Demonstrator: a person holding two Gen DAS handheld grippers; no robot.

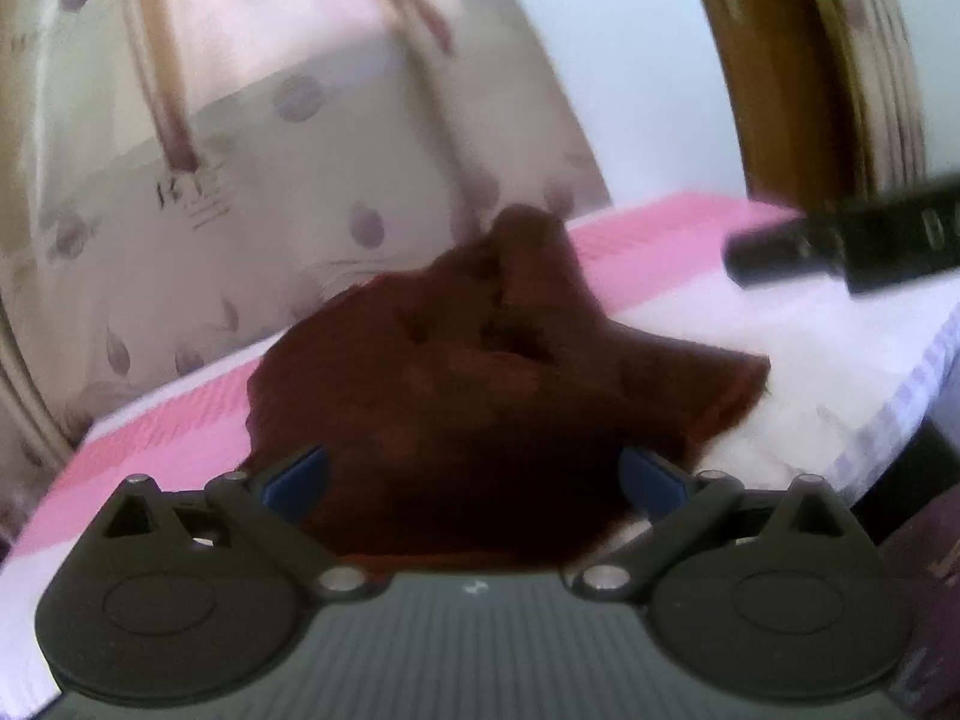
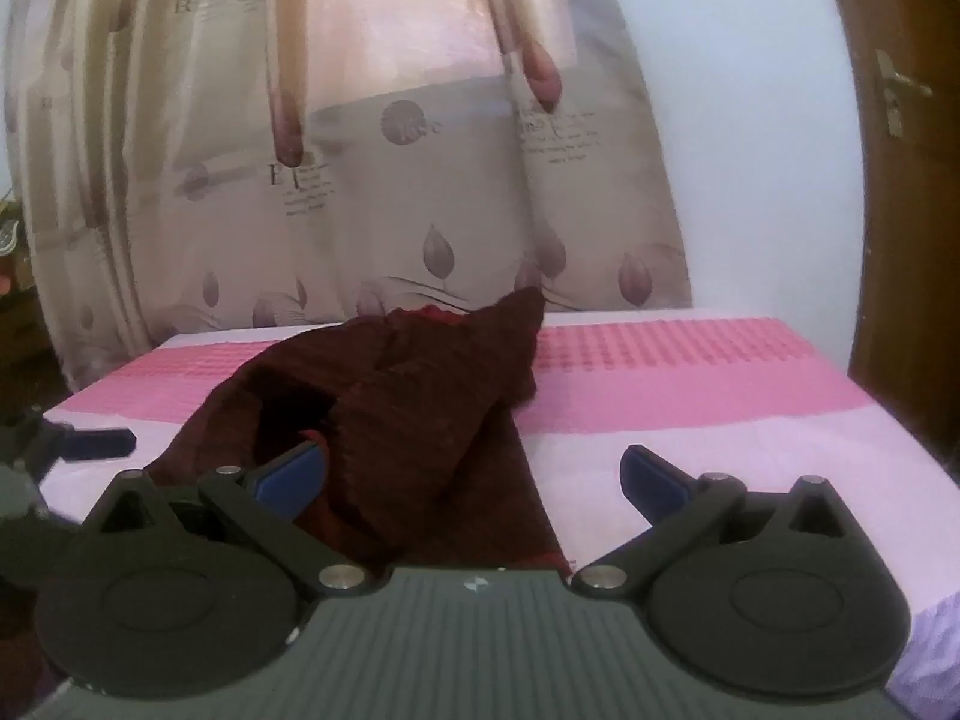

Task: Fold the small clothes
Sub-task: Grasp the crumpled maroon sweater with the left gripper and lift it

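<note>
A crumpled maroon knitted garment lay on the pink-and-white bed (unfolded); the left gripper and right gripper were spread wide, holding nothing.

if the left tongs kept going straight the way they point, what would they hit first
Probably the crumpled maroon garment on the bed: it fills the gap ahead of the open left tongs. Depth is hard to judge.
</note>
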